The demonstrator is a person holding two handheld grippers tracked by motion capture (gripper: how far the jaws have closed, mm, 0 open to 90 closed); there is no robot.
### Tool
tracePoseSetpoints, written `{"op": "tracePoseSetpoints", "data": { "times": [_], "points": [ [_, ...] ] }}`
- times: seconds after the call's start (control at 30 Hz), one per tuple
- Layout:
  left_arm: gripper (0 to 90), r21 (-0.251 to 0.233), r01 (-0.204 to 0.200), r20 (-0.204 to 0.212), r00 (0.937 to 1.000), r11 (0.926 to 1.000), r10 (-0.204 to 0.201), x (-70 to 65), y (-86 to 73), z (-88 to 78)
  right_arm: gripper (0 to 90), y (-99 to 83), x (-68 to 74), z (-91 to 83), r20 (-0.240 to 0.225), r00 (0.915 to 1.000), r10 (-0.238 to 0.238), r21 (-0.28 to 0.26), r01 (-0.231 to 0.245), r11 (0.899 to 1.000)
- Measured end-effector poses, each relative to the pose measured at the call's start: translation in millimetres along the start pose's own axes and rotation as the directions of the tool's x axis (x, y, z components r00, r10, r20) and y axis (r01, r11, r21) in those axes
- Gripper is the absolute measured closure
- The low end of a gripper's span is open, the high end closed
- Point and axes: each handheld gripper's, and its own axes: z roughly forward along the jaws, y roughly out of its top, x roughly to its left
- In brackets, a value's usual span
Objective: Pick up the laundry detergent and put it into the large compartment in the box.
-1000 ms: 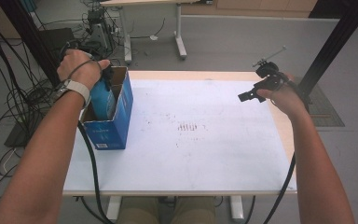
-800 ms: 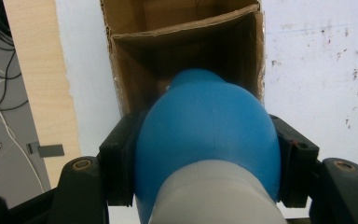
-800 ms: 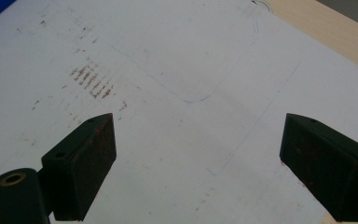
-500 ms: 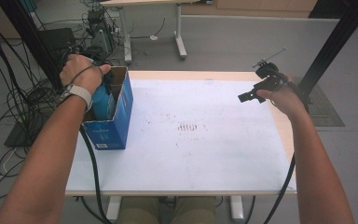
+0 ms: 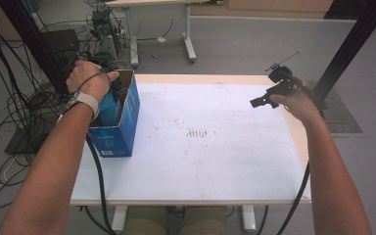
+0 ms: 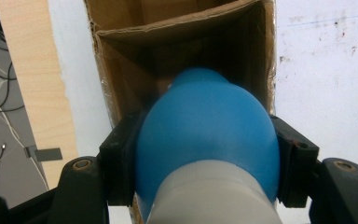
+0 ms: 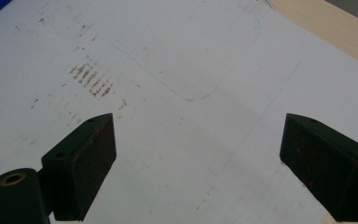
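Your left gripper [image 6: 205, 186] squeezes the blue bottle [image 6: 207, 140] on both sides, with its round end pointing down into the box [image 5: 127, 105]. The bottle is smooth and round, so it could slip out if you loosen your hold too soon. It could also bump the box wall and tip the box, because the fit looks tight. The bottle sits right between your jaws, partly inside the box, at the table's left side. Your right gripper [image 7: 196, 168] is wide open over the table [image 7: 177, 60], holding nothing.

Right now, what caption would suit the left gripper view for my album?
The left gripper clasps a blue-and-white bulb-shaped object over an open cardboard box.
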Motion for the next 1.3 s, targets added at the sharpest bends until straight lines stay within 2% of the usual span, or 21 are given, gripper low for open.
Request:
{"op": "tracePoseSetpoints", "data": {
  "times": [0.4,0.53,0.7,1.3],
  "points": [
    [37.5,0.009,-0.003,-0.003,1.0,1.0,0.003,-2.0,2.6,7.8,10.7,-3.3,-2.2,0.2,-0.001,1.0,0.008,-0.001,-0.008,1.0],
    [37.5,0.011,0.0,0.008,1.0,0.9999,0.0,-0.2,2.7,11.2,10.7,-3.4,-2.5,0.3,-0.002,1.0,0.007,-0.001,-0.007,1.0],
    [37.5,0.007,0.001,-0.001,1.0,1.0,-0.001,-2.1,2.8,14.2,10.6,-3.3,-2.5,1.0,-0.002,1.0,0.008,0.0,-0.008,1.0],
    [37.5,0.013,-0.002,0.004,1.0,0.9999,0.002,2.2,2.1,28.2,10.7,-1.4,-1.9,3.1,-0.002,1.0,0.009,0.006,-0.009,1.0]
  ]
}}
